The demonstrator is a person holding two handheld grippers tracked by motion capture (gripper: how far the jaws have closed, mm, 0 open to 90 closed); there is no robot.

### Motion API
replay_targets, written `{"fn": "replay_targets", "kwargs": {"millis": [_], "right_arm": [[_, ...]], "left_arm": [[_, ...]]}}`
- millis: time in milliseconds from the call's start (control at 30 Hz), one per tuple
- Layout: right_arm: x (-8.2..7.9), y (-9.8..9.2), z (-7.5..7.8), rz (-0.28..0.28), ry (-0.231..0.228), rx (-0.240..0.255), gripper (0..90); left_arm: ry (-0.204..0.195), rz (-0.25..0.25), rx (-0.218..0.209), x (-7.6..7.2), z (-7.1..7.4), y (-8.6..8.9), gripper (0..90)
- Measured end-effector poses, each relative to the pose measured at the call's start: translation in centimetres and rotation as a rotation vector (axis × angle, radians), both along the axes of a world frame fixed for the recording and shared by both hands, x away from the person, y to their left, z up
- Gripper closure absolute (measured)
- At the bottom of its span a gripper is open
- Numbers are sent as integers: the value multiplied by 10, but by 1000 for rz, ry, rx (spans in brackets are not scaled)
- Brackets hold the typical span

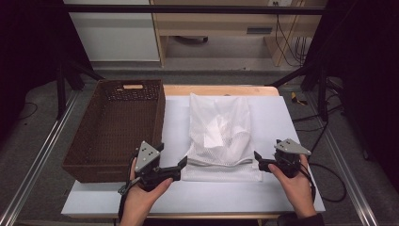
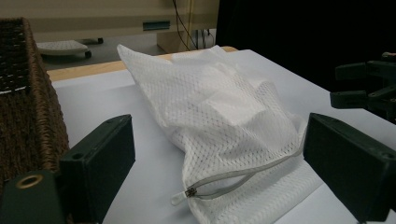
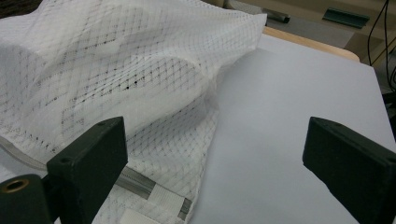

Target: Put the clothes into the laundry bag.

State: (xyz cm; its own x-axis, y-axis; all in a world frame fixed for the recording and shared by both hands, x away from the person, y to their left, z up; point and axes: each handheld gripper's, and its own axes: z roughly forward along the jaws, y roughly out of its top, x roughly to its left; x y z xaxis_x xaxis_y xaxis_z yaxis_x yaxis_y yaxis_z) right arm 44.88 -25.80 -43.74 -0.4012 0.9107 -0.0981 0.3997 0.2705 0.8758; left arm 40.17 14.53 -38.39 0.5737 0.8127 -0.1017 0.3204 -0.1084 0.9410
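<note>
A white mesh laundry bag (image 1: 220,136) lies in the middle of the white table, bulging with something white inside. Its zipper (image 2: 233,179) runs along the near edge, with the pull (image 2: 180,197) at the left end. My left gripper (image 1: 182,163) is open at the bag's near left corner, jaws wide apart and pointing right towards the zipper. My right gripper (image 1: 258,159) is open at the bag's near right corner, pointing left. In the right gripper view the mesh bag (image 3: 112,79) is at the left, with bare table between the jaws.
A brown wicker basket (image 1: 115,126) stands on the left of the table, close to my left gripper, and its wall (image 2: 28,107) rises beside the left jaw. White table surface (image 1: 282,122) lies to the right of the bag. Black stands flank the table.
</note>
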Motion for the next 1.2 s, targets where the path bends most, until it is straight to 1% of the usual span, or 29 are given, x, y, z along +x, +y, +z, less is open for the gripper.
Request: {"fn": "replay_targets", "kwargs": {"millis": [133, 267, 400, 467, 900, 1000, 1200], "right_arm": [[0, -2, 0, -6, 5, 1, 71], [0, -5, 0, -14, 4, 8, 71], [1, -7, -1, -18, 5, 9, 69], [1, -8, -1, -21, 5, 10, 69], [2, -17, -2, -40, 14, 21, 68], [2, -19, -3, -42, 12, 17, 68], [3, -21, -3, -49, 16, 19, 68]], "left_arm": [[-7, 13, -6, 1, 2, 5, 94], [-1, 31, -1, 2, 4, 12, 85], [-9, 57, -4, 4, 6, 21, 85], [-12, 70, -12, 5, 8, 26, 85], [-28, 123, -22, 9, 14, 52, 86], [-30, 136, -23, 10, 16, 58, 87], [-33, 170, -30, 12, 16, 73, 87]]}}
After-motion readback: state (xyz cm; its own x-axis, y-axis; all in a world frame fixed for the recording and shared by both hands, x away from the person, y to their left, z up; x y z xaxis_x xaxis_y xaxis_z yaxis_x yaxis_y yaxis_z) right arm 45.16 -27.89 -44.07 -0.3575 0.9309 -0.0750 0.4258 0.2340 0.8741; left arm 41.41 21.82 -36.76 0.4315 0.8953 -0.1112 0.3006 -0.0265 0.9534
